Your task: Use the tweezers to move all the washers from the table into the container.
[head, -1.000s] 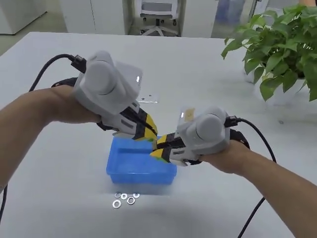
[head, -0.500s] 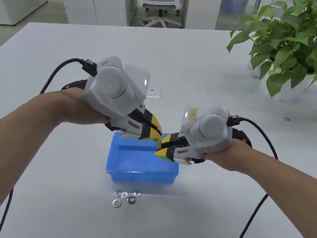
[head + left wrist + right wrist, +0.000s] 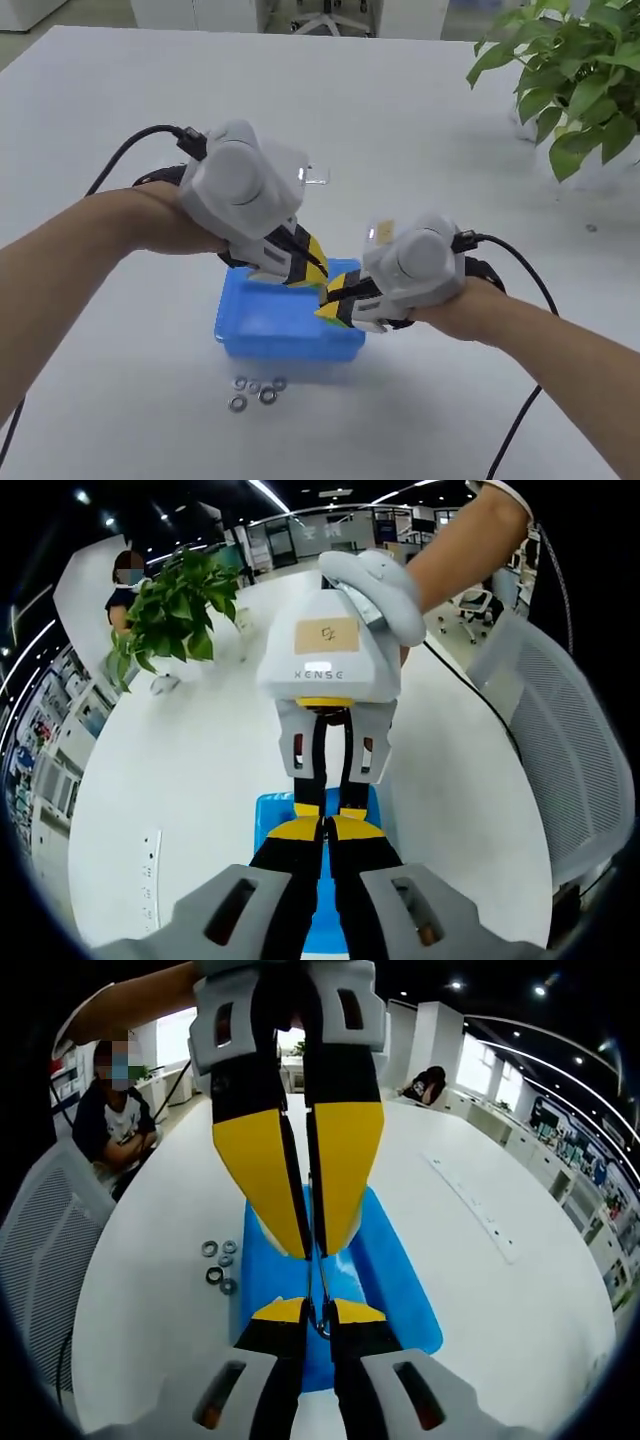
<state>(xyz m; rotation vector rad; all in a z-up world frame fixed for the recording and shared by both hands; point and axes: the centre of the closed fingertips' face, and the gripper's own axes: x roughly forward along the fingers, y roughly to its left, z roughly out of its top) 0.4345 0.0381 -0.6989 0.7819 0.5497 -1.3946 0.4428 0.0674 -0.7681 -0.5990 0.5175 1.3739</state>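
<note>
Left gripper [image 3: 305, 268] and right gripper [image 3: 330, 300] meet tip to tip above a blue container [image 3: 270, 338], sharing thin metal tweezers [image 3: 318, 1270].
Each gripper's jaws are pressed together on the tweezers, a slim silver strip running between them. Five small grey ring washers [image 3: 256, 391] lie clustered on the white table [image 3: 110, 400], just beside the container's near wall. Open tabletop surrounds them, and a potted plant [image 3: 575, 70] stands well apart.

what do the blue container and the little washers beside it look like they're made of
The blue container looks like moulded plastic: one even colour, a soft dull sheen and rounded edges. The washers look like metal, probably steel: thin grey rings with bright glints. Some read darker than others in the right gripper view, so their finish may differ, but they are too small to be sure.
</note>
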